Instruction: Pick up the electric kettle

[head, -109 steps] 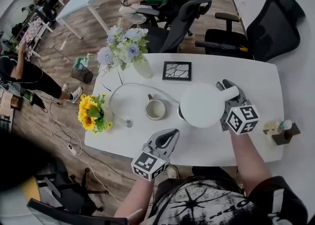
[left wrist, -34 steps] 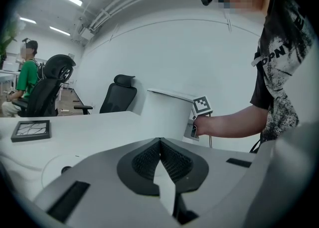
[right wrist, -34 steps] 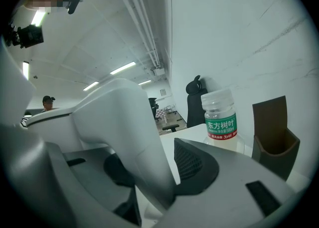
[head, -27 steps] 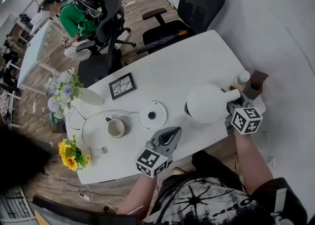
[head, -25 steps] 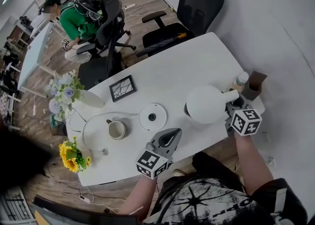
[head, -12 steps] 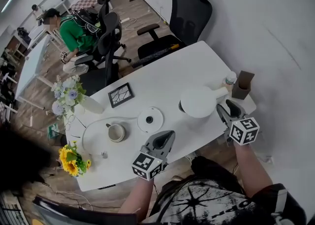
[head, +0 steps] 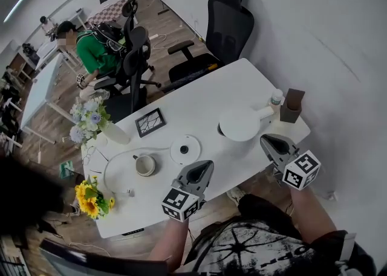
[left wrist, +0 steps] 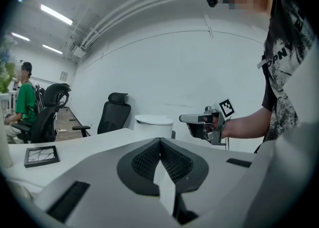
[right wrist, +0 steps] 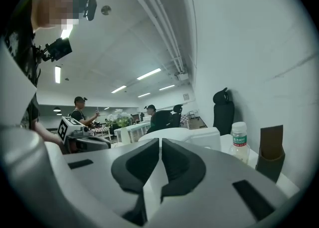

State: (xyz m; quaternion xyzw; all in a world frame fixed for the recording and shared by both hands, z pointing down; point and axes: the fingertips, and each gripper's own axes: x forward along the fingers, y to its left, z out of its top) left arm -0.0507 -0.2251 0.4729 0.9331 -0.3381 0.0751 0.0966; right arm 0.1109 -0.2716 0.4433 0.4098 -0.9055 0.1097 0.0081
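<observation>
The white electric kettle (head: 240, 122) stands on the white table (head: 199, 99) near its right end, handle pointing right. Nothing holds it. My right gripper (head: 270, 142) hovers off the table's near edge, a short way from the handle; its jaws are closing and meet with nothing between them. In the right gripper view the kettle (right wrist: 184, 136) shows just beyond the jaw tips. My left gripper (head: 202, 171) is shut and empty over the near edge, by the round kettle base (head: 185, 148). The left gripper view shows the kettle (left wrist: 153, 124) and the right gripper (left wrist: 185, 118) beside it.
A mug (head: 144, 165) sits inside a loop of white cable. A picture frame (head: 150, 122), a flower vase (head: 91, 115) and sunflowers (head: 89, 198) are on the left half. A small bottle (head: 276, 97) and a brown box (head: 292, 105) stand behind the kettle. Office chairs (head: 224, 27) stand behind the table.
The right gripper let go of the kettle's handle, drew back off the table edge and closed its jaws. The kettle stays standing on the table. The left gripper rose slightly.
</observation>
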